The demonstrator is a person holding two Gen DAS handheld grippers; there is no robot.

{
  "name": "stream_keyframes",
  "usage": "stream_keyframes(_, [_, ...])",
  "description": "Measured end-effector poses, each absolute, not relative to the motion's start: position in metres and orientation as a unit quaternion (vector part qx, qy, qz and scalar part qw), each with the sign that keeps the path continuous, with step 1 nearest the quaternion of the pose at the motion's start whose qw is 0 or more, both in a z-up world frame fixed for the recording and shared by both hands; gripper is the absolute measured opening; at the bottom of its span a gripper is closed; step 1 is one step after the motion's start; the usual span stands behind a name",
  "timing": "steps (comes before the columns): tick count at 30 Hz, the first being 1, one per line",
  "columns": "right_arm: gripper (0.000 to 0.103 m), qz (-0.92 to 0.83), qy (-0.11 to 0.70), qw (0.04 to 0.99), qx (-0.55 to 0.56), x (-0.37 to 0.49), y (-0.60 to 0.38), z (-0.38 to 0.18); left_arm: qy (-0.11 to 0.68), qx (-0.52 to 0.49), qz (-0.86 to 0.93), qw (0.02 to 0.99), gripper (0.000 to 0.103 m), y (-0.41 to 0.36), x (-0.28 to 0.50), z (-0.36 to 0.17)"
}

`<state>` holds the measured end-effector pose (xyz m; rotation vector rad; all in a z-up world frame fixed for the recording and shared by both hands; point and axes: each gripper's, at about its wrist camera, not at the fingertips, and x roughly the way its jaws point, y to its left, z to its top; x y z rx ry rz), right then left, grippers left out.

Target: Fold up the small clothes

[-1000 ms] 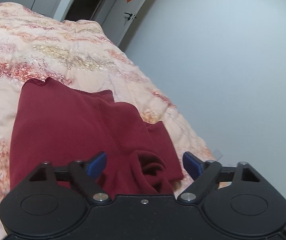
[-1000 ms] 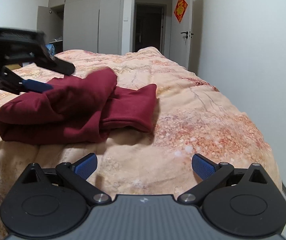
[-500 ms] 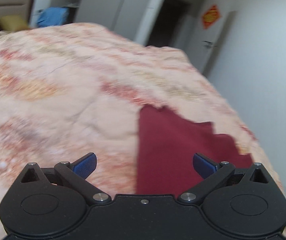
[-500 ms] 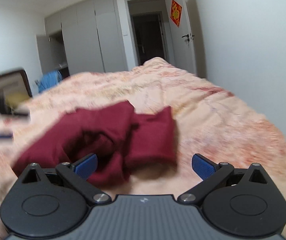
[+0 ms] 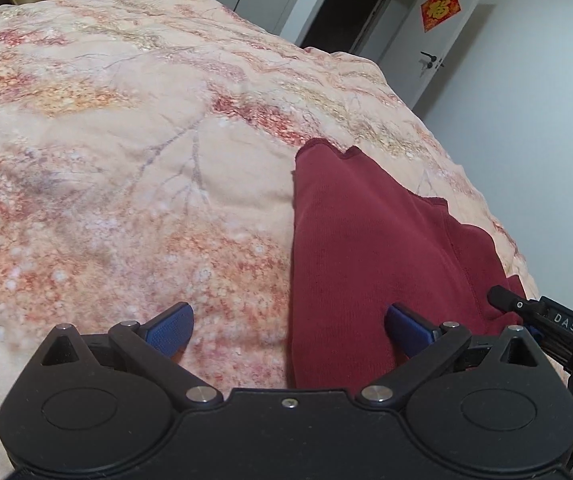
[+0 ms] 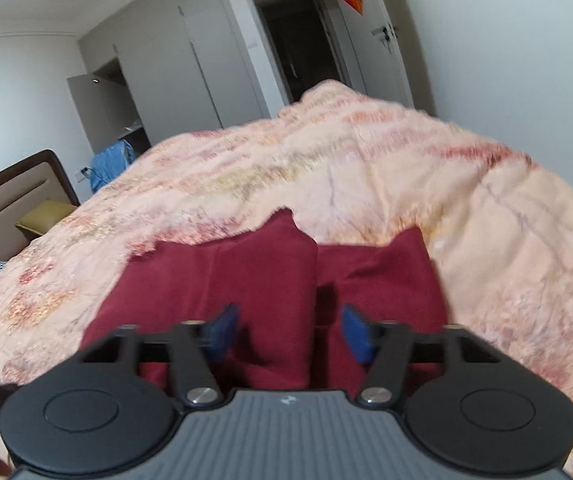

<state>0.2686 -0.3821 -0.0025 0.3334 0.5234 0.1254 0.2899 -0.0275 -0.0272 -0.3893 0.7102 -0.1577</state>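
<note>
One dark red knit garment [image 5: 370, 264], partly folded, lying on the peach, floral-patterned quilted bedspread [image 5: 126, 152], toward the side nearest the white wall. Taken as the landmark throughout.

Leftmost: left gripper [image 5: 288, 326], black with blue pads, jaws spread as wide as they go, nothing pinched. Straddling the garment's left edge: left pad over bare bedspread just left of the garment, right pad over the red cloth. Edge running straight away from the gripper toward the far corner, so long axis roughly in line with the pointing direction.

Further right: right gripper [image 6: 288, 334], jaws closing, over the garment's near end. Raised lengthwise fold of red cloth between the blue fingers [image 6: 222, 330], pads apparently not yet pressing on it; picture blurred, so contact uncertain. Garment's far corners pointing away, one on each side of that fold.

Probably nearer to a grasp: the right, already centred over the cloth. Probably needing only to drop and close: the left, to take the side edge.
</note>
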Motion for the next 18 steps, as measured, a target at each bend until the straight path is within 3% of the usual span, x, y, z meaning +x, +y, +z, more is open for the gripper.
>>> stream_keyframes(4, [0.011, 0.067, 0.233, 0.957, 0.16, 0.263, -0.379, -0.006, 0.344, -0.182, -0.08, 0.918, 0.102, -0.033, 0.293, -0.025])
stream_keyframes(12, [0.007, 0.037, 0.161, 0.975, 0.148, 0.243, -0.408, 0.029, 0.295, -0.178, -0.12, 0.931, 0.102, -0.048, 0.289, 0.014])
stream_keyframes(18, [0.008, -0.001, 0.217, 0.958, 0.186, 0.253, -0.447, 0.0, 0.354, -0.192, -0.113, 0.908, 0.102, -0.058, 0.298, -0.02])
